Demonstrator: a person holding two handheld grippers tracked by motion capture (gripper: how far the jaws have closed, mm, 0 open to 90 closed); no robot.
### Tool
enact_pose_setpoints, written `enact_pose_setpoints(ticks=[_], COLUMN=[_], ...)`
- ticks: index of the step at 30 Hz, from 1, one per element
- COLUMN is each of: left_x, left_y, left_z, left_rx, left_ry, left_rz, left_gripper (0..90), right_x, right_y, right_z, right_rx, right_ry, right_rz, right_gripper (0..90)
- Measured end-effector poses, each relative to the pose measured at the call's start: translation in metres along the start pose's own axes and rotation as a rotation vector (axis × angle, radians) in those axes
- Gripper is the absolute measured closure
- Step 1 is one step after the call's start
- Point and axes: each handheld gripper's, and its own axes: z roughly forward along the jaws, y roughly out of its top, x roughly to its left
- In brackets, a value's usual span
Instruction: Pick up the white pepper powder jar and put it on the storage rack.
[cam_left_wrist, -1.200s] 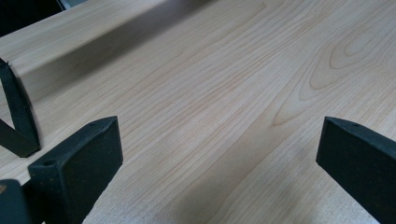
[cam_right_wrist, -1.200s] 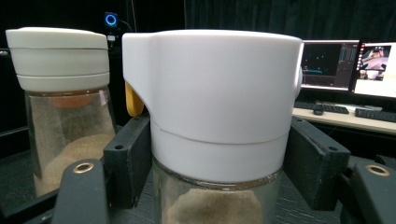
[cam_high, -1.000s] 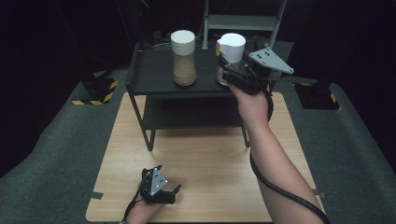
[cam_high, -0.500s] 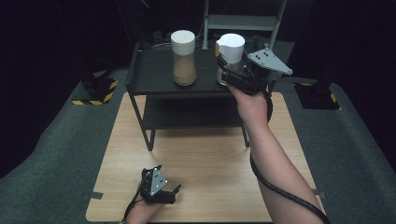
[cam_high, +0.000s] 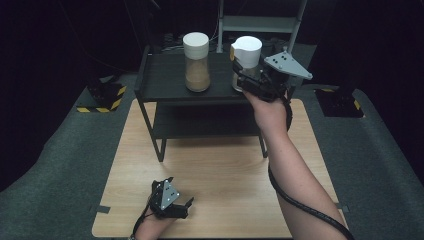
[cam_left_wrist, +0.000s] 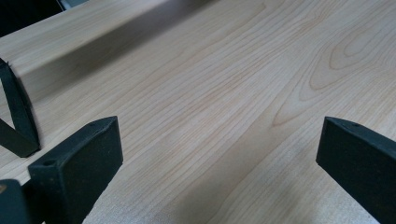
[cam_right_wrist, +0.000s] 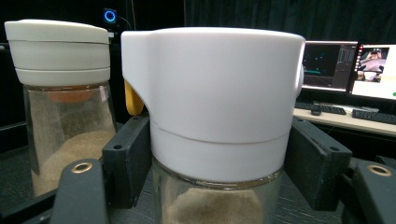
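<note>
A black shelf (cam_high: 165, 80) stands at twelve o'clock on the wooden table (cam_high: 225, 170). The right gripper (cam_high: 250, 82) clamps the white-lidded jar (cam_right_wrist: 215, 116); the left gripper (cam_high: 172, 202), at six o'clock, gapes empty.

Comparison of the high view across the last second finds almost no alteration. The right hand-held gripper (cam_high: 246, 82), its jaws set on either side of the white-lidded jar (cam_high: 246, 62) on the black shelf (cam_high: 165, 80), sits at the same spot against the jar as before; any shift is too slight to confirm. The left hand-held gripper (cam_high: 182, 206) on the counter (cam_high: 220, 170) shows no displacement, nor does the second jar (cam_high: 196, 67).
</note>
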Motion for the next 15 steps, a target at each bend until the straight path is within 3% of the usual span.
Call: enact_pose_setpoints(ticks=[15], left_x=[0.0000], left_y=[0.0004], left_z=[0.0002], left_rx=[0.002], left_ry=[0.000], left_rz=[0.002], left_gripper=[0.7], right_x=[0.0069], right_y=[-0.0002], right_z=[-0.0041], right_rx=[0.004], right_ry=[-0.007], right_rz=[-0.030], right_gripper=[5.9])
